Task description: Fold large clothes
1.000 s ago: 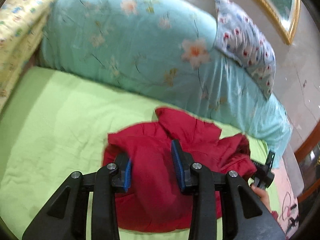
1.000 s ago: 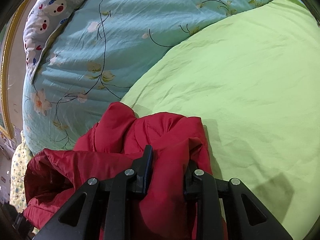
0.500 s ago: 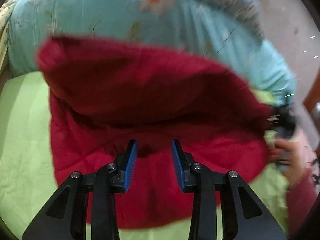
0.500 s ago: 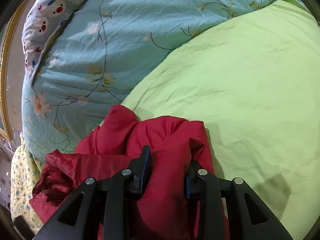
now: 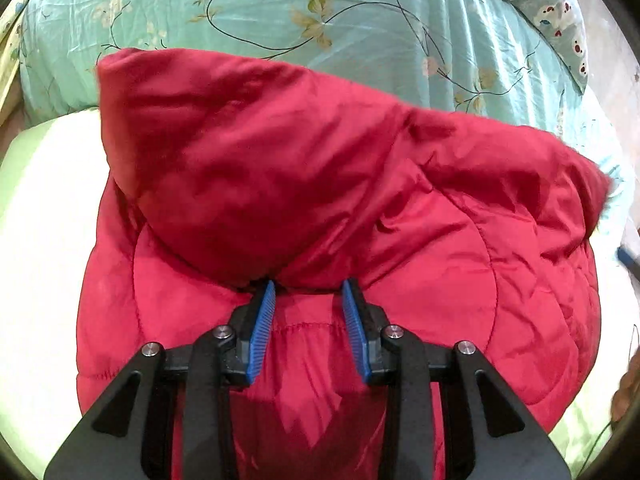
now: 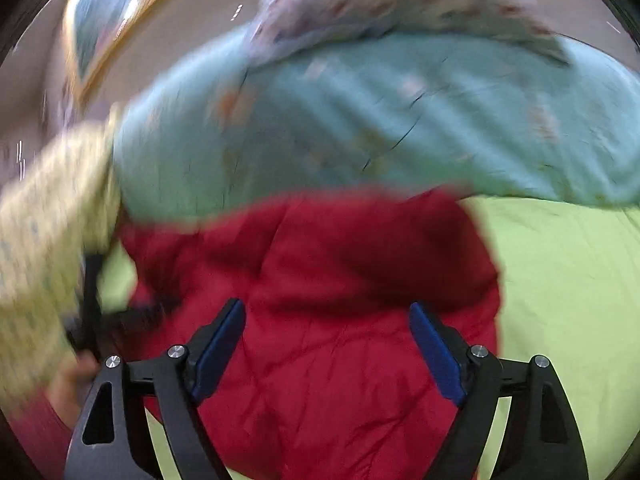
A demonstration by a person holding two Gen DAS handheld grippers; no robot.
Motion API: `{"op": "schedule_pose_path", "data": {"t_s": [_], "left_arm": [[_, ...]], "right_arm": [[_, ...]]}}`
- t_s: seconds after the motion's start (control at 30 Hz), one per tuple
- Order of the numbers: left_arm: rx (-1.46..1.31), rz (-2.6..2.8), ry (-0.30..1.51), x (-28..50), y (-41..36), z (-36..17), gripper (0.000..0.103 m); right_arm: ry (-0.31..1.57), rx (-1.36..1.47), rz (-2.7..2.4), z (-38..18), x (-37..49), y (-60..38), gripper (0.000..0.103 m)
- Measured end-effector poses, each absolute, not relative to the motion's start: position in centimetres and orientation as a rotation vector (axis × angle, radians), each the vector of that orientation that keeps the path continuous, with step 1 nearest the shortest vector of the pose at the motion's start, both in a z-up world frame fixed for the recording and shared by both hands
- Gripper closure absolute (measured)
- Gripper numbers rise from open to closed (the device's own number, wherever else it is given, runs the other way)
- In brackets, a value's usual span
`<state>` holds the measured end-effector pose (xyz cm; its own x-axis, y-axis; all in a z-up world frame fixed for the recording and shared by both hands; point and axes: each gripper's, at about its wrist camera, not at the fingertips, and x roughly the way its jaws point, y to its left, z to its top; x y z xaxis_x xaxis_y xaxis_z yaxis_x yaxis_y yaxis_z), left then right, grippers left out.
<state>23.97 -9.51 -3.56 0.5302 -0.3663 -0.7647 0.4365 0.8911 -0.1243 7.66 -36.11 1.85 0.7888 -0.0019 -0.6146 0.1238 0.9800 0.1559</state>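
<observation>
A red quilted jacket (image 5: 340, 208) lies on the green bed sheet (image 5: 44, 208), its upper part folded over toward me. My left gripper (image 5: 308, 300) is just above it, fingers apart with blue pads (image 5: 262, 328), the tips at the fold; nothing is pinched between them. In the blurred right wrist view the jacket (image 6: 320, 300) lies below my right gripper (image 6: 326, 320), which is wide open and empty. The left gripper and the hand holding it show at that view's left edge (image 6: 88, 320).
A teal floral duvet (image 5: 320, 20) is heaped behind the jacket, with a patterned pillow (image 5: 552, 4) on it. A yellow patterned cloth (image 6: 44, 220) is at the left. A gold-framed picture (image 6: 104, 28) hangs on the wall. Green sheet (image 6: 568, 300) lies right of the jacket.
The right gripper let go of the jacket, opened wide and swung round. The jacket was flipped over and spread wider. The left gripper has narrowed a little and moved closer over it.
</observation>
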Motion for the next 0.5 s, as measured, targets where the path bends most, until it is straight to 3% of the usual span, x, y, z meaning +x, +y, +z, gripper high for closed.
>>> {"op": "schedule_pose_path", "data": {"t_s": [0.17, 0.43, 0.5], "left_arm": [[0.093, -0.488, 0.875, 24.0, -8.9, -2.4, 0.070], [0.056, -0.411, 0.918, 29.6, -7.8, -3.4, 0.070], [0.048, -0.416, 0.932, 30.5, -8.0, -4.0, 0.069]], "right_arm": [[0.798, 0.196, -0.211, -3.0, 12.9, -39.4, 0.018], [0.842, 0.379, -0.246, -5.0, 15.8, -44.2, 0.010], [0.850, 0.418, -0.252, -5.7, 16.1, -45.0, 0.004]]}}
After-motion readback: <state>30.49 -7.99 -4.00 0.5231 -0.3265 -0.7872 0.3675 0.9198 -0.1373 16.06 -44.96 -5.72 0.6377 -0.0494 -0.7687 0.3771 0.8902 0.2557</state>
